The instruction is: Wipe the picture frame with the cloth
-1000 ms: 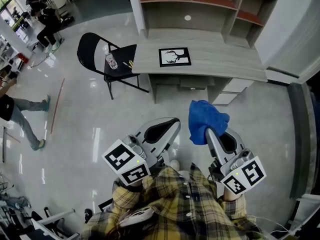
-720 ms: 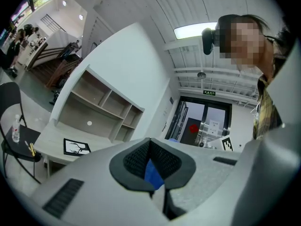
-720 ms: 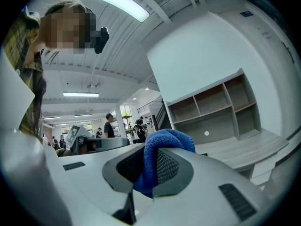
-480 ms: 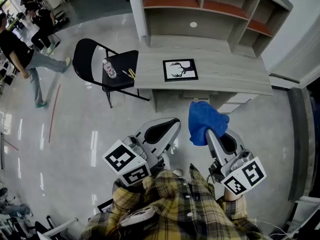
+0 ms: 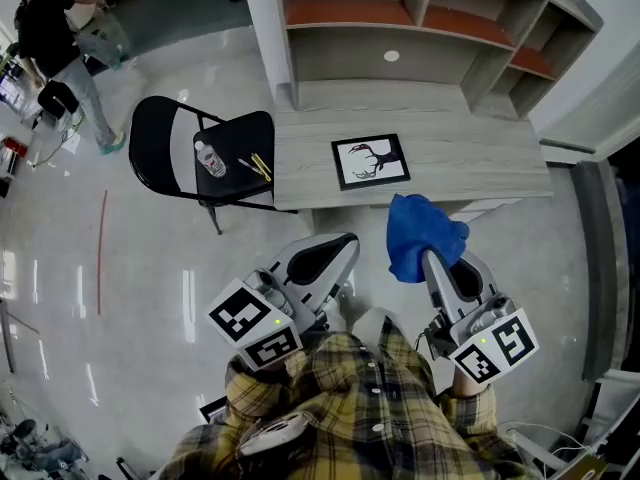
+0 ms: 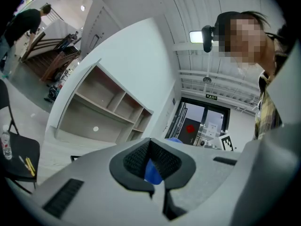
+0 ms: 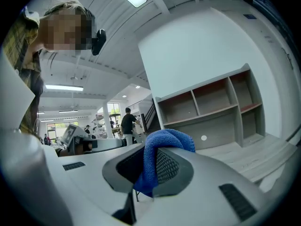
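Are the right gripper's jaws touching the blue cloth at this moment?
Touching. The right gripper view shows the right gripper shut on the blue cloth, which bulges above its jaws.

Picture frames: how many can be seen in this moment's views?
1. The picture frame lies flat on the grey desk, in front of the shelf unit. The shelves show none, but their compartments are partly hidden.
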Demonstrator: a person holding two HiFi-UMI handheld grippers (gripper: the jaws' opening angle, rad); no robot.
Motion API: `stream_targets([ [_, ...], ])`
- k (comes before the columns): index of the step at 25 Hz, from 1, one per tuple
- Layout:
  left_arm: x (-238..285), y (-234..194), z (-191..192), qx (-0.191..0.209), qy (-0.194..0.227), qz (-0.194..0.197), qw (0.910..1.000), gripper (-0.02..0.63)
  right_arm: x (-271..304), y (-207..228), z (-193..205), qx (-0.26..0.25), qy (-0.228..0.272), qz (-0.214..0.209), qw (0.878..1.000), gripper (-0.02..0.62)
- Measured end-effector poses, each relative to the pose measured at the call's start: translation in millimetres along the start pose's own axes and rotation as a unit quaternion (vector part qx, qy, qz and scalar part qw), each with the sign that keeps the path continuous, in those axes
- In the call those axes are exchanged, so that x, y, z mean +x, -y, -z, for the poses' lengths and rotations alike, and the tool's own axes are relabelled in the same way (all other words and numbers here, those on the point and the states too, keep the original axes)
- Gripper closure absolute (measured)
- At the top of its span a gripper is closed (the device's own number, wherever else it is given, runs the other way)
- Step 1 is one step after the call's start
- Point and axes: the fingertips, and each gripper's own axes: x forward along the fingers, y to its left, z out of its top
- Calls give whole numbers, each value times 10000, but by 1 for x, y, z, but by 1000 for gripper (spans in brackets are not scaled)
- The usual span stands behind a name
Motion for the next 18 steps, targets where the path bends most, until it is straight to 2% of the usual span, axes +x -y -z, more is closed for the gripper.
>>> stream_targets([
  [8,27,-42,-3,-250,-256,90,9993,601,26,44,2,249,-186,503,9982,546],
  [13,52,-77,-13,-255,-206,-106,9994,601,59,77,-1,267,-221,396,9986,546],
  [18,96,-119,-33,-189,-95,-339,9992,601,104,128,-17,240,-216,179,9993,546],
])
